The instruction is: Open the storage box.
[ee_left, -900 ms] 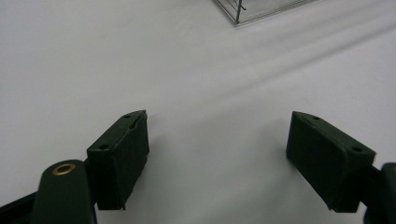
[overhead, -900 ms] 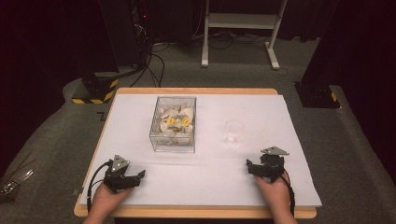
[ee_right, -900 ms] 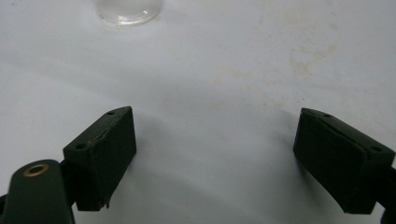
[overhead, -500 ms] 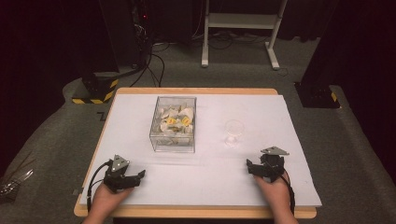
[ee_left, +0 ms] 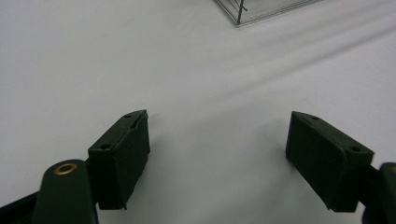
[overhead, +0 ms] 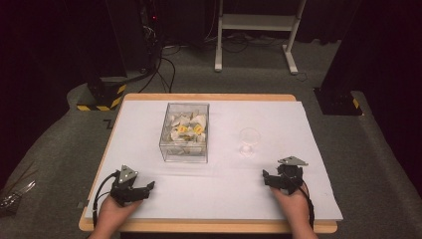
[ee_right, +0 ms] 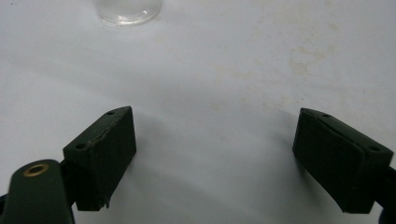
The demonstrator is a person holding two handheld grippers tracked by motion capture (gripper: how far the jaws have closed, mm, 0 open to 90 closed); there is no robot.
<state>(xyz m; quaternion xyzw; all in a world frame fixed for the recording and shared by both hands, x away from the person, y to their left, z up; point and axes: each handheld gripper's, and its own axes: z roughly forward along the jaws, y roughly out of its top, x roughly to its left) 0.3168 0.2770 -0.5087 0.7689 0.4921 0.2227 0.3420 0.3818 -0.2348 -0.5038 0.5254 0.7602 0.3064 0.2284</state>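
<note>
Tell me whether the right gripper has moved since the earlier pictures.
No. In the high view the right gripper keeps its place below and right of the small clear glass.

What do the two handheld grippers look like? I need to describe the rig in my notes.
Both are black. The left gripper and right gripper each carry a grey three-cornered plate on top and trail a black cable. Their jaws are blocky black pads with small screw holes; a brass-coloured ring sits at one jaw's base.

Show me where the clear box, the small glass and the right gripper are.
clear box (overhead: pixel 184 149): high view, its front wall.
small glass (overhead: pixel 249 135): high view, its bowl.
right gripper (overhead: pixel 271 179): high view, between its jaws.
</note>
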